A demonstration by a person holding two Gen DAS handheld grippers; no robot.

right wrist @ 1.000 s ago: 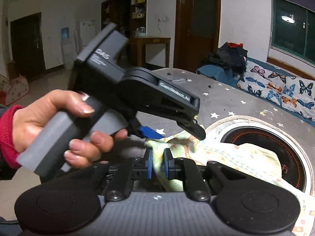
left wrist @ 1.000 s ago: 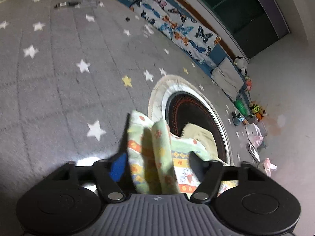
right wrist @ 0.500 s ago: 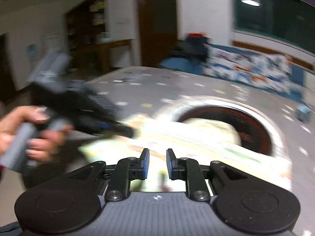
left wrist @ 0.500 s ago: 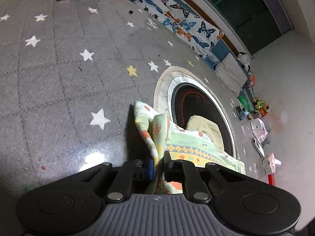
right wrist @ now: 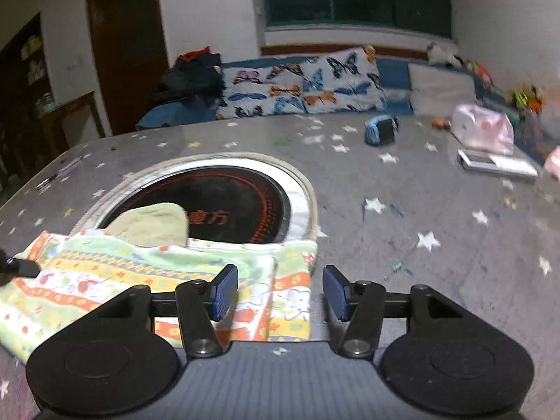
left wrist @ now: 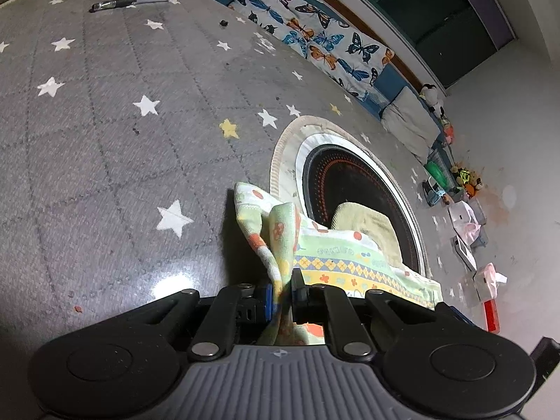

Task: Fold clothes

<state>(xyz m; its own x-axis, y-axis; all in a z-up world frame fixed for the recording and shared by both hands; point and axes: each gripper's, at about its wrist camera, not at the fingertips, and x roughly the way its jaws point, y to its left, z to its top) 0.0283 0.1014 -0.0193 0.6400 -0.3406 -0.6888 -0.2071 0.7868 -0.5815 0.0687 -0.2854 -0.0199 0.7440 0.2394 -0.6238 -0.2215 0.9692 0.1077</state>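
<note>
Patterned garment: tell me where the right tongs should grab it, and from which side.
Take the patterned garment at its free right-hand corner, coming in low from the near side. The left tongs already pinch the opposite end, and the open right tongs straddle this flat edge.

Pen (left wrist: 129,1) on starry mat (left wrist: 105,140), butterfly cushions (right wrist: 301,87), round hob (right wrist: 238,210)

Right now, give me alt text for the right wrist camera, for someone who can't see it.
The right gripper hangs open over the near corner of a patterned garment lying partly folded on a grey star-print table. The cloth's far edge overlaps a round black cooktop set in the table; a butterfly-print sofa stands behind.
</note>
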